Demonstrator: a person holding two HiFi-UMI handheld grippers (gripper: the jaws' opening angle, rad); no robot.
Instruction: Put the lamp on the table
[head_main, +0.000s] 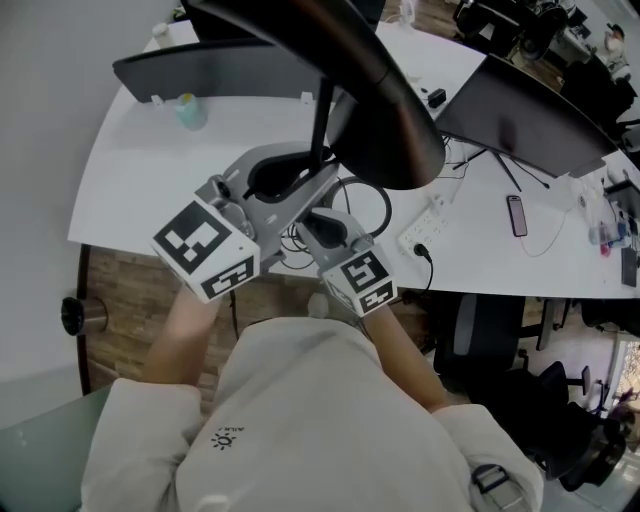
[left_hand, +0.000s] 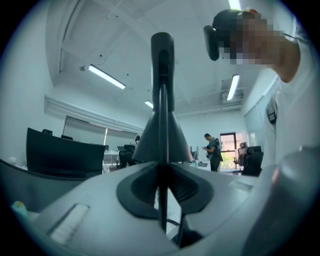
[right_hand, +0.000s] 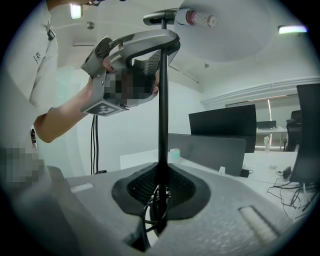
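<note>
A black lamp hangs over the white table (head_main: 140, 190), held in both grippers. Its big dark shade (head_main: 385, 120) fills the top middle of the head view, with the thin pole (head_main: 321, 125) below it. My left gripper (head_main: 312, 172) is shut on the pole; in the left gripper view the pole (left_hand: 163, 165) runs up between the pads (left_hand: 192, 187) into the cone-shaped shade (left_hand: 161, 142). My right gripper (head_main: 322, 218) is shut on the pole lower down. The right gripper view shows the pole (right_hand: 163, 110) upright, the lamp's cable (right_hand: 156, 202) looped at the jaws, and the left gripper (right_hand: 132, 50) above.
Two dark monitors (head_main: 215, 65) (head_main: 530, 120) stand on the table. A teal cup (head_main: 190, 110), a white power strip (head_main: 425, 230), a cable loop (head_main: 375, 205) and a phone (head_main: 517, 215) lie on it. An office chair (head_main: 470, 330) sits at the right. A person (left_hand: 214, 152) stands far off.
</note>
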